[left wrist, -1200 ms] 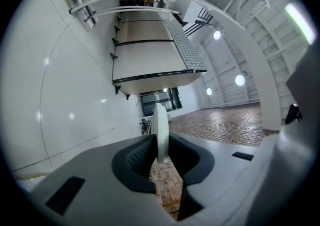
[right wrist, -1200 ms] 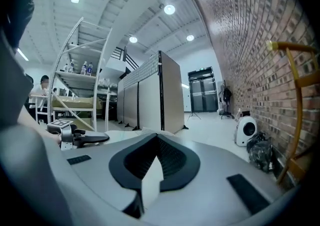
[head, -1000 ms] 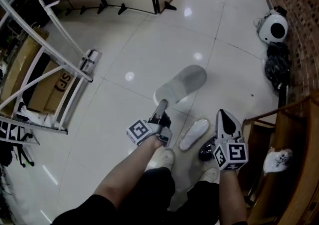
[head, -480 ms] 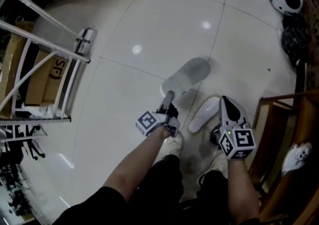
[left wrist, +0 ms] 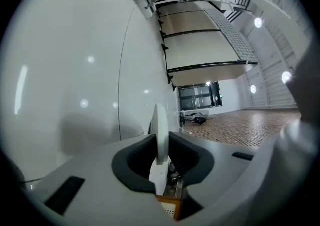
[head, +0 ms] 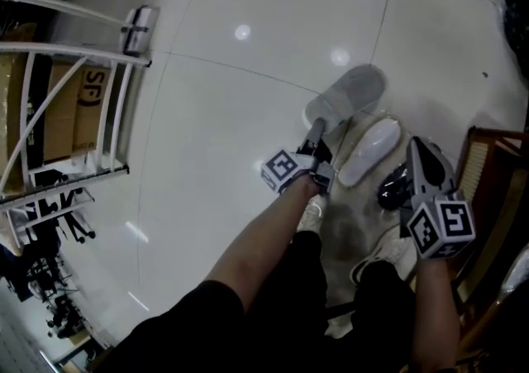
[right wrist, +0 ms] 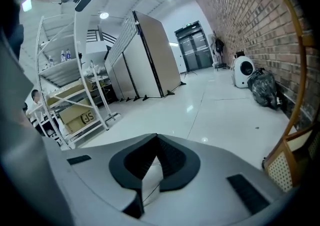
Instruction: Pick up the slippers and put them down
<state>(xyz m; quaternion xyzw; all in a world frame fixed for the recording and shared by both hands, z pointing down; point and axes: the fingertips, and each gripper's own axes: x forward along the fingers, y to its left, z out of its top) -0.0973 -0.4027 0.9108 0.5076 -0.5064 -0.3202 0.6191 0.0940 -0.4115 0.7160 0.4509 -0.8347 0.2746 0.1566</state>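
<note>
My left gripper is shut on the heel end of a grey slipper, which sticks out ahead of it just over the white floor tiles. In the left gripper view the slipper's thin pale edge stands upright between the pads of the left gripper. A white slipper lies close beside the grey one, to the left of my right gripper. In the right gripper view a white wedge of slipper is pinched between the dark pads of the right gripper. Most of that slipper is hidden there.
A white metal rack with a cardboard box stands at the left. A wooden frame crowds the right side. The person's legs and pale shoes are below the grippers. Far off stand partition panels and a black bag.
Both grippers have sunk toward the floor, each carrying its slipper. In the head view they have shifted up and to the right, and the two slippers now sit closer together.
</note>
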